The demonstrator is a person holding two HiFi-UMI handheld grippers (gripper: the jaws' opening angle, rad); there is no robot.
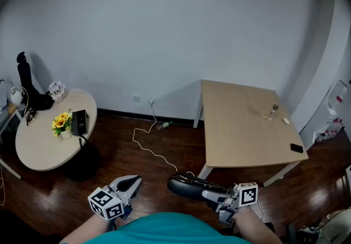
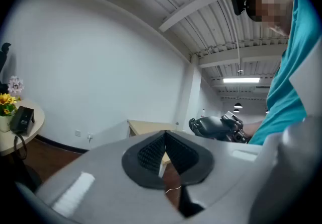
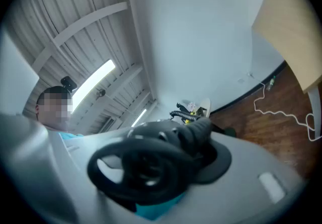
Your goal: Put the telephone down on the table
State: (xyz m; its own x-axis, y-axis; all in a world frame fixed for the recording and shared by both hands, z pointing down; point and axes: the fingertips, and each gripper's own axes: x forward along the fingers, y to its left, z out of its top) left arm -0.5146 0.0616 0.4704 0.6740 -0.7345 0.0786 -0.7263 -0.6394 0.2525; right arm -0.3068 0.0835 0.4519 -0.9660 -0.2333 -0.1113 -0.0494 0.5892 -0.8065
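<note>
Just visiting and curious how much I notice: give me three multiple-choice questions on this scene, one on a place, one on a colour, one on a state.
1. Where do the yellow flowers stand? A. on the round table B. on the rectangular table C. on the floor
2. What colour is the telephone handset? A. white B. black C. red
3. What is the right gripper doing? A. hanging open and empty B. gripping the handset C. resting on a table
Answers: 1 A, they sit on the round top. 2 B, it looks black throughout. 3 B, its jaws clasp the handset.
</note>
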